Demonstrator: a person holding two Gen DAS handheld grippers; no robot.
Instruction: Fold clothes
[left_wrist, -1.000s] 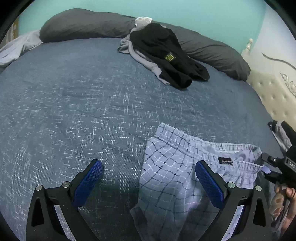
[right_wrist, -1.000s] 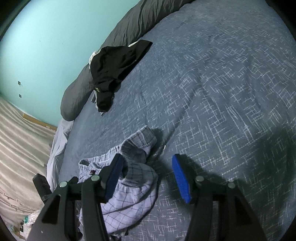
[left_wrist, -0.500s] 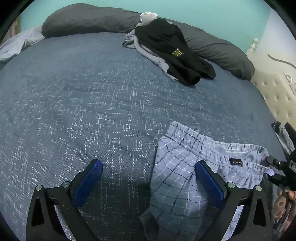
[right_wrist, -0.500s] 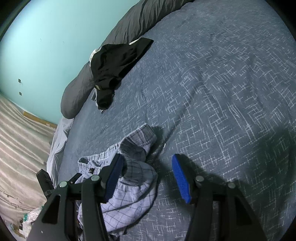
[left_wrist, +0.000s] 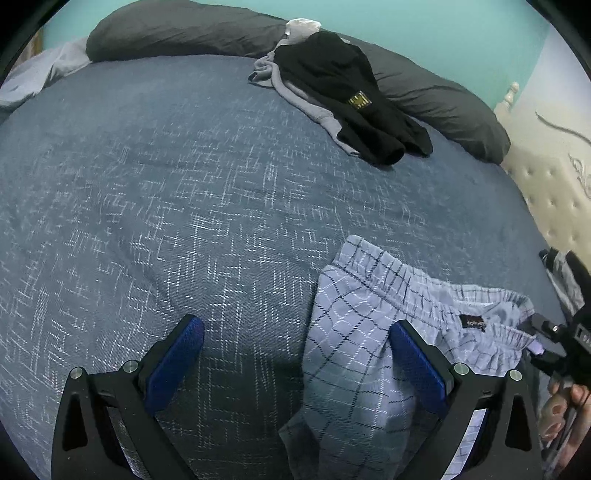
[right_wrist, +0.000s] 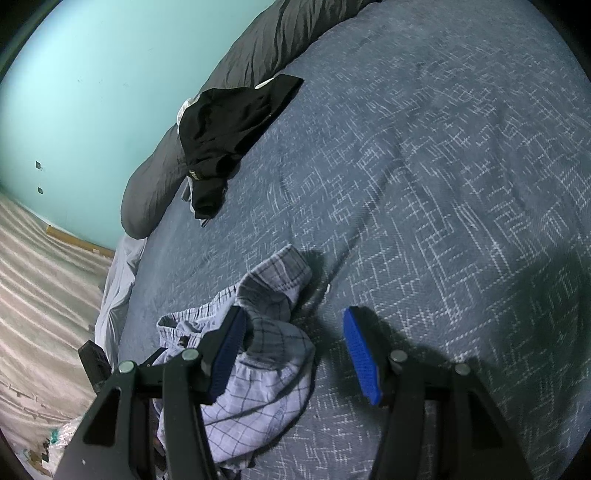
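- Checked shorts (left_wrist: 354, 354) bunched at the near edge of the bed (left_wrist: 184, 206), waistband up, not yet spread.
- Left tool (left_wrist: 295, 363) gaping wide over the fabric, gripping nothing.
- Right tool (right_wrist: 293, 354) likewise open, one pad beside the crumpled cloth, empty.
- Step, likely: taking hold to flatten.
- Next: pinch waistband corners, pull apart.
- Black garment (left_wrist: 351, 99) waiting by the pillows.
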